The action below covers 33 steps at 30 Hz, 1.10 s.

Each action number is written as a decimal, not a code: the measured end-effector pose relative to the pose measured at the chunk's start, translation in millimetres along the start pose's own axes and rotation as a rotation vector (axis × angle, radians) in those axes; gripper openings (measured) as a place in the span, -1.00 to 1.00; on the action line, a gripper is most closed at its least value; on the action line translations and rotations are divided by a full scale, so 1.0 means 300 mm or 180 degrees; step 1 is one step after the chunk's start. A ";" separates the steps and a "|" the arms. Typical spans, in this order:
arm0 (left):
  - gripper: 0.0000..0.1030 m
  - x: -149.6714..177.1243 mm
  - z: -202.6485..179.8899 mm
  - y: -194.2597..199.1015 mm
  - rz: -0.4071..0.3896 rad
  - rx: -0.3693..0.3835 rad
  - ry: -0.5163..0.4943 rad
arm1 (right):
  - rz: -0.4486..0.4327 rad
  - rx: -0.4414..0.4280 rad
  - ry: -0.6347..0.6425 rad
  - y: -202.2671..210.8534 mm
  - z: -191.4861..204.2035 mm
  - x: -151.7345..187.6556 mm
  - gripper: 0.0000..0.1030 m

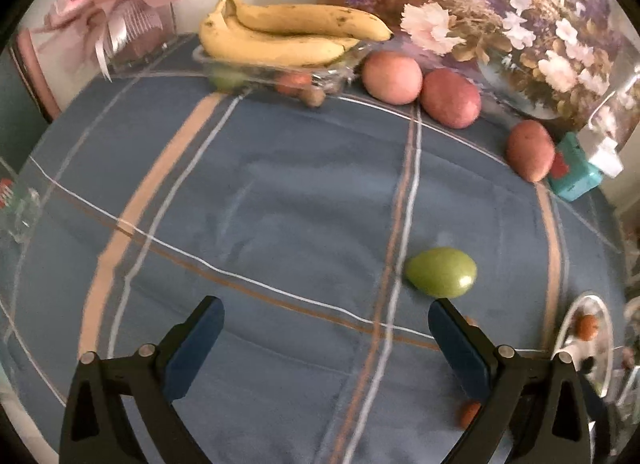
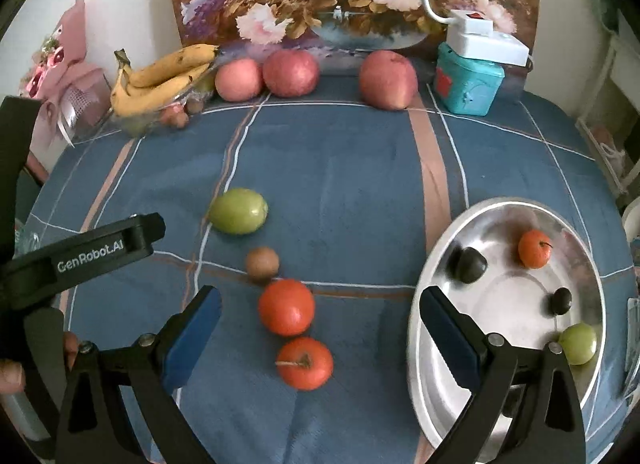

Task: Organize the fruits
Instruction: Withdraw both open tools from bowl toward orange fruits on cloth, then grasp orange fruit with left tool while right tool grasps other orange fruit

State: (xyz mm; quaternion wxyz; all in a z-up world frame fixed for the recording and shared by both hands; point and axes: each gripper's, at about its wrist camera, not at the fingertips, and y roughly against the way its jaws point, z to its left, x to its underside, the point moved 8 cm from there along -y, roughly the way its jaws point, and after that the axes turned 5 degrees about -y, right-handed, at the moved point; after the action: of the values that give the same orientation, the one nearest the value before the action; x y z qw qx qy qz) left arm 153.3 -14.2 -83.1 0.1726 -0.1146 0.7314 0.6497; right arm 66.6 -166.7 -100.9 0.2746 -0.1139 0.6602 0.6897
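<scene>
Right gripper (image 2: 320, 324) spread wide, empty, above two tomatoes (image 2: 286, 307).

Green fruit (image 2: 238, 211), tomatoes (image 2: 286, 307) loose; bowl (image 2: 432, 276) maybe half-filled.

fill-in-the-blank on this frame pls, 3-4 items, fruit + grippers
1. The metal bowl holds ____ fruits in all.
2. The green fruit lies on the blue cloth, ____ the bowl.
3. The bananas rest on top of a ____ dish at the back.
4. The left gripper and the right gripper both have their jaws ____.

Missing words: four; outside; glass; open
</scene>
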 end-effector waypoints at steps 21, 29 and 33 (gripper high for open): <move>0.90 0.132 -0.237 -0.047 0.0517 0.0741 -0.0558 | 0.0678 -0.0197 -0.0073 -0.068 0.008 0.126 0.93; 0.61 0.134 -0.305 -0.056 0.0528 0.0969 -0.0703 | 0.0768 -0.0221 -0.0165 -0.093 -0.006 0.135 0.90; 0.48 0.138 -0.342 -0.053 0.0514 0.1085 -0.0769 | 0.0745 -0.0245 -0.0167 -0.092 -0.003 0.132 0.72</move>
State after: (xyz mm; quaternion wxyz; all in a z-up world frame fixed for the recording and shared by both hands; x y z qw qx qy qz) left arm 111.1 -115.4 -104.2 0.2233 0.0539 0.8114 0.5374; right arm 48.5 -159.2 -144.8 0.2048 -0.0284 0.6347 0.7446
